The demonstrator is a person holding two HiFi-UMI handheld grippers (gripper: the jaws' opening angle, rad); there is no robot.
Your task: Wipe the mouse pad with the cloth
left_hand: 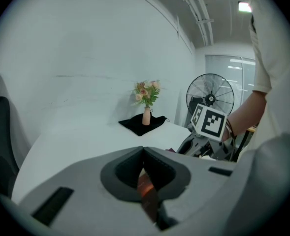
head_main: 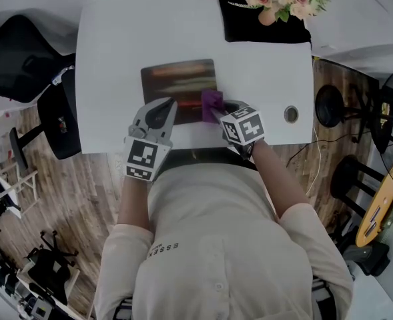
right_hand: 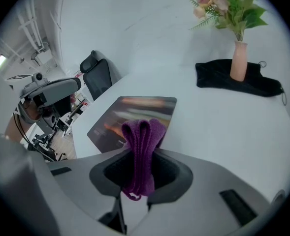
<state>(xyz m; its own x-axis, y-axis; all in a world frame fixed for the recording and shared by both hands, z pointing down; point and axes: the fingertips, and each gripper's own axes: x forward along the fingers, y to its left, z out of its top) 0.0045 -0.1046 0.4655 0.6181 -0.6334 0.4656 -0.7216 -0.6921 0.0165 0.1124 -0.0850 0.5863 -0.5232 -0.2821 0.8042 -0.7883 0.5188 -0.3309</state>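
White table (head_main: 116, 59): mouse pad (head_main: 179, 79) lies flat near me. My right gripper (head_main: 219, 109) jaws clamp the purple cloth (head_main: 211, 101) over its near edge; my left gripper (head_main: 164, 107) jaws are closed, apparently pinching that edge

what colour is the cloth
Purple; the cloth shows best in the right gripper view.

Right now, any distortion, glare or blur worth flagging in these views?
Head view: table edges bow, streaky sheen on the mouse pad. Left gripper view: strong fisheye, black corners, ceiling light blown out. Right gripper view: same fisheye; cloth sharp.
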